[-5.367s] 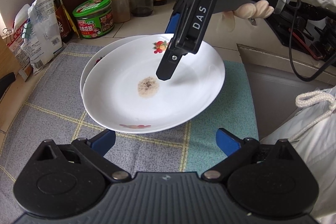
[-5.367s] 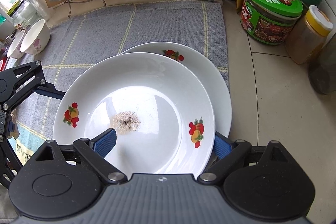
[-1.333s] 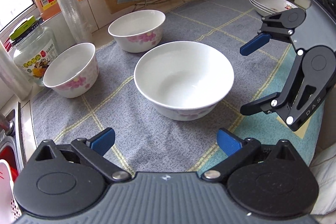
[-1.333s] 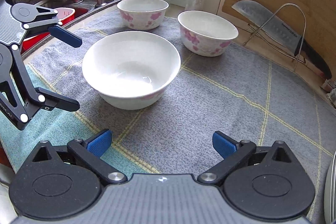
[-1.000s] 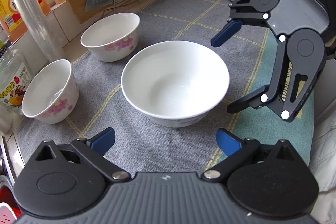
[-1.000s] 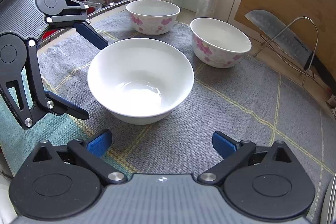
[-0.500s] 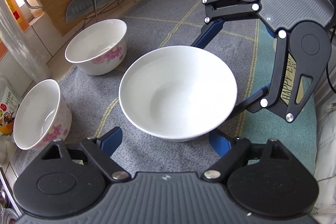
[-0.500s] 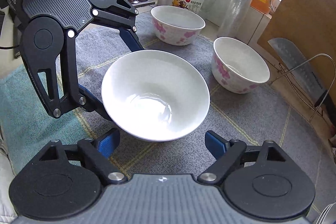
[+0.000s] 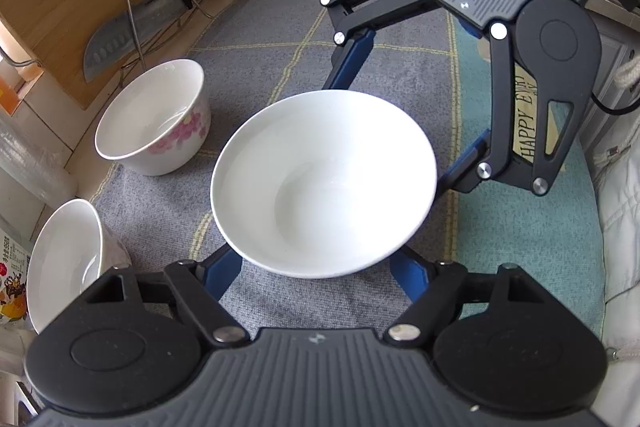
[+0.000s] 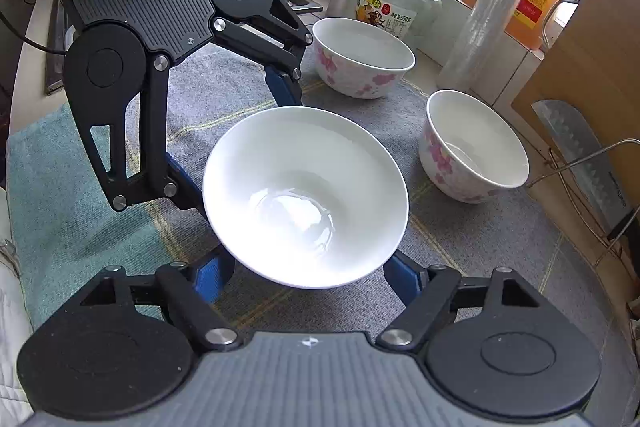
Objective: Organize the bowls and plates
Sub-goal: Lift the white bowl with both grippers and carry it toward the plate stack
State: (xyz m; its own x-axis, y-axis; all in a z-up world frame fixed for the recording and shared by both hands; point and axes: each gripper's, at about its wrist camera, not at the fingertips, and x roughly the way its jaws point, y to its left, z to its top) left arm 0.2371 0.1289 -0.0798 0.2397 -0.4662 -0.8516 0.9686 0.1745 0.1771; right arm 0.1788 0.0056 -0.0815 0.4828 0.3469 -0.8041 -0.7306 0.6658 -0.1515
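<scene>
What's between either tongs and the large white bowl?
Nothing visible. The left tongs grip the large white bowl from its sides; the right tongs straddle it too, jaws closing, contact hidden under the rim. Both flowered bowls stand apart on the mat.

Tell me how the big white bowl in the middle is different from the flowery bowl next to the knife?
The big white bowl is wider, shallower and flares out; the flowery bowl is smaller, deeper and has steeper sides. The big bowl's visible surfaces are plain white; the flowery bowl has pink blossoms outside. The big bowl sits between both grippers' blue fingers; nothing touches the flowery bowl. Both are white inside, empty and upright over the grey cloth.
</scene>
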